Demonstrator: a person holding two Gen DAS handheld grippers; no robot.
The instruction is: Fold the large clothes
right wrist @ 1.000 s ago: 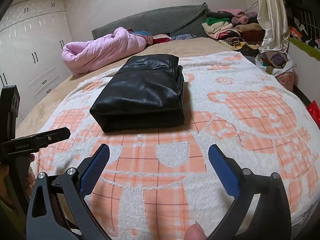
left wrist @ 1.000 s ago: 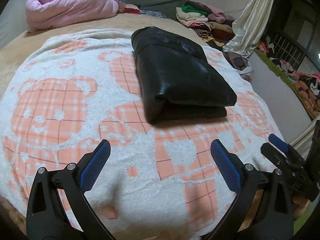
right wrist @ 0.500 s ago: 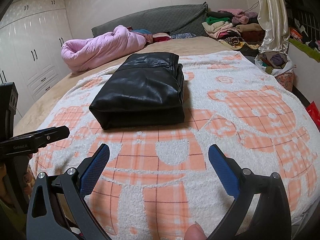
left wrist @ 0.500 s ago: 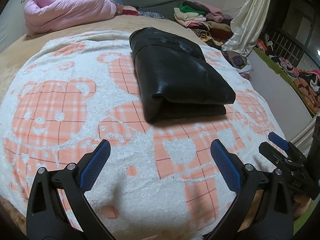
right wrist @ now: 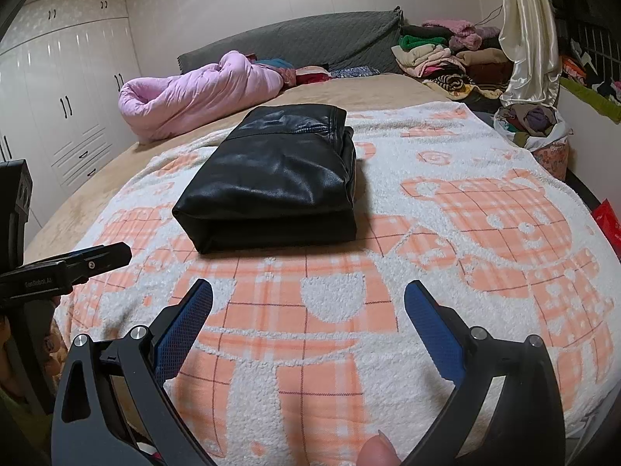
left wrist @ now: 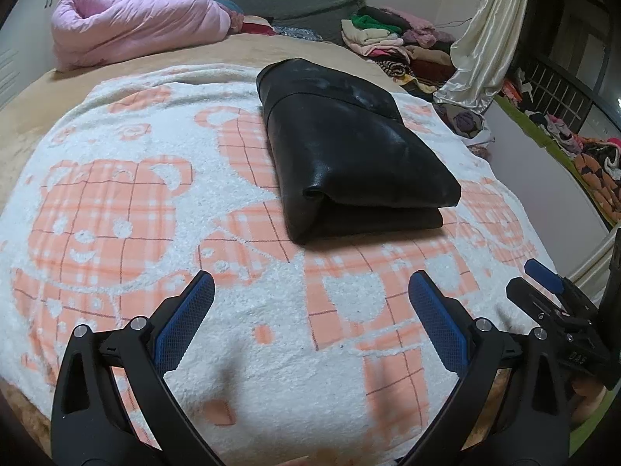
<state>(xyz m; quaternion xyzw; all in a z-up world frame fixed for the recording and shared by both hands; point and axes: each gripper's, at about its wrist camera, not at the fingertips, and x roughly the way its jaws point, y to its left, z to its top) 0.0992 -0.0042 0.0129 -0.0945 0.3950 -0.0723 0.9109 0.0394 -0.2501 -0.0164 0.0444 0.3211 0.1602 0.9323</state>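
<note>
A black, shiny leather-like garment (left wrist: 349,155), folded into a thick rectangular bundle, is lying on a fluffy white blanket with orange checked bear figures (left wrist: 116,209) that is covering the near part of a wide bed. In the right wrist view the same bundle (right wrist: 275,178) is sitting left of centre on the blanket (right wrist: 485,209), its folded edge facing the cameras and its layers stacked one on another.

The left claw (left wrist: 310,303) is hovering over the blanket short of the garment, its blue-padded fingers (left wrist: 186,318) standing wide apart and holding nothing. The right claw (right wrist: 308,310) is doing likewise, spread wide and empty, also short of the bundle and apart from it. Each claw is showing at the edge of the other's view: the right one at the far right of the left wrist view, the left one at the far left of the right wrist view. A fingertip (right wrist: 378,452) is peeking in at the bottom edge of the right wrist view.

Beyond the blanket, a rolled pink quilt (right wrist: 194,93) is resting on the tan bed sheet (right wrist: 349,93) near a grey padded headboard (right wrist: 302,39). A heap of mixed clothes (right wrist: 442,54) is piled at the far right corner, beside a hanging cream satin curtain (right wrist: 528,39). White wardrobe doors (right wrist: 70,77) are lining the left wall.
</note>
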